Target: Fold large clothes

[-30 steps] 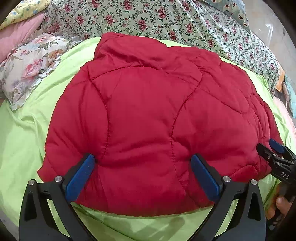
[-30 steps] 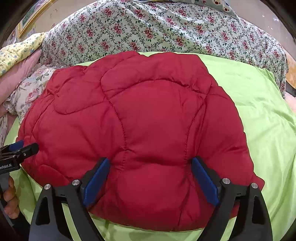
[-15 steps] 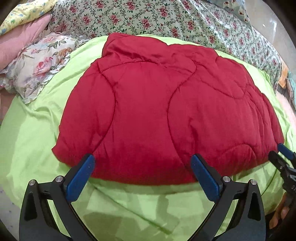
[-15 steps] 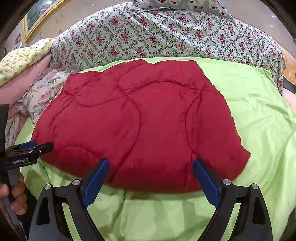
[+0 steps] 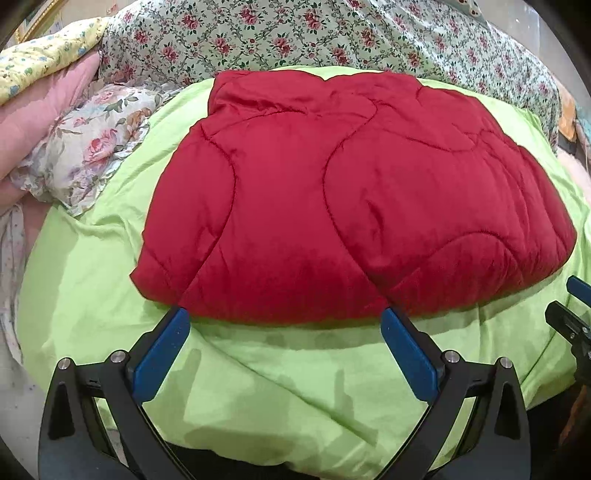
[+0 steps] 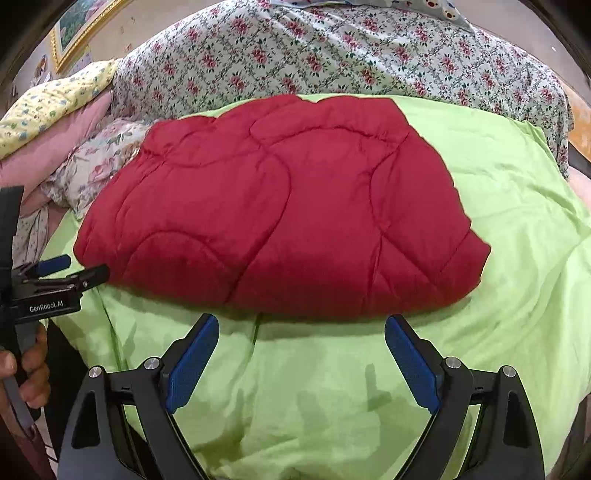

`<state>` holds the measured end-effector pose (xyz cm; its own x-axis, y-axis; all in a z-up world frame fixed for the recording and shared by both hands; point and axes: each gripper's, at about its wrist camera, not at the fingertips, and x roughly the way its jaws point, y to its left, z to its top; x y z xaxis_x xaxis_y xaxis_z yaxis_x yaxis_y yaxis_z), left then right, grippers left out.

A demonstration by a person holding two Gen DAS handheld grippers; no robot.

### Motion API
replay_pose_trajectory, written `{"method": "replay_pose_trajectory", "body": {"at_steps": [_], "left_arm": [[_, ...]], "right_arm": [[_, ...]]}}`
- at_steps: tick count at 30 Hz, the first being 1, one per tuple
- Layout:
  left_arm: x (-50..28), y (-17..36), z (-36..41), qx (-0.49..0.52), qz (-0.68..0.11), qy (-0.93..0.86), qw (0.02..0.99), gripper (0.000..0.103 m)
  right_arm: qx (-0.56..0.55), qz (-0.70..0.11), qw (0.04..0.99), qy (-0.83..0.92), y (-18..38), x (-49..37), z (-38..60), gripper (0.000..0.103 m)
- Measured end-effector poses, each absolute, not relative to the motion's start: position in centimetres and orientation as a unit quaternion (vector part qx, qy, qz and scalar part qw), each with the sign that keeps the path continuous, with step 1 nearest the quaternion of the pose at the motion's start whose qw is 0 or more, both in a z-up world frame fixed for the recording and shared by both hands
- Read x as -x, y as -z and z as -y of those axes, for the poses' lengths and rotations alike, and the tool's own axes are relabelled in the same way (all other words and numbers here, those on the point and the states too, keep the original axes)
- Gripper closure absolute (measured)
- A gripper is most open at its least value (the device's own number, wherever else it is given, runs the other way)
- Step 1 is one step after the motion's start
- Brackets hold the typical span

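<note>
A red quilted garment [image 5: 351, 199] lies folded into a thick bundle on a lime-green sheet [image 5: 277, 387]; it also shows in the right wrist view [image 6: 284, 218]. My left gripper [image 5: 286, 332] is open and empty, just short of the bundle's near edge. My right gripper [image 6: 301, 343] is open and empty, a little back from the same edge. Each gripper appears at the side of the other's view: the right one [image 5: 572, 306], the left one [image 6: 70, 269].
A floral quilt [image 5: 314, 33] is heaped behind the garment. A floral pillow [image 5: 92, 147], a pink pillow [image 5: 40, 110] and a yellow one [image 5: 44, 59] lie at the left. A framed picture [image 6: 81, 26] hangs on the wall.
Both grippers have pulled back from the red bundle toward the near edge of the bed. The bundle, which filled the views before, now lies free on the sheet.
</note>
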<state>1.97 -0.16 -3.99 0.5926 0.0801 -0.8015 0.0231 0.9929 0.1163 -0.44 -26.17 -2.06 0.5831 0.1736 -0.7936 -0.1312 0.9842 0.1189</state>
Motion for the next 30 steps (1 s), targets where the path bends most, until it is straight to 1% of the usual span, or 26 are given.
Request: {"method": "replay_pose_trajectory", "body": {"at_steps": [9, 14, 15, 18, 20, 26, 30], "left_arm": [[-0.4, 3.8, -0.2, -0.082, -0.441, -0.035, 0.893, 0.000], [0.4, 2.0, -0.8, -0.079, -0.431, -0.034, 0.898, 0.000], [0.6, 1.4, -0.9, -0.077, -0.425, -0.032, 0.901, 0.000], [0.8, 0.3, -0.9, -0.075, -0.417, -0.027, 0.905, 0.000], [0.7, -0.1, -0.9, -0.070, -0.413, -0.019, 0.908, 0.000], [-0.4, 0.5, -0.8, -0.067, -0.429, -0.015, 0.901, 0.000], [-1.2, 0.1, -0.3, -0.071, -0.429, -0.014, 0.900, 0.000]], "right_arm": [[0.010, -0.455, 0.885, -0.096, 1.7, 1.5, 24.9, 0.010], [0.016, -0.454, 0.883, -0.115, 0.5, 1.9, 24.5, 0.010], [0.018, -0.451, 0.884, -0.118, -0.1, 1.9, 24.4, 0.009], [0.018, -0.432, 0.893, -0.124, -1.7, 1.8, 24.3, 0.003], [0.016, -0.424, 0.897, -0.126, -2.2, 1.4, 24.4, 0.002], [0.006, -0.444, 0.887, -0.125, -1.0, -0.3, 24.4, 0.002], [0.002, -0.446, 0.886, -0.131, -1.2, -0.5, 24.4, 0.002]]}}
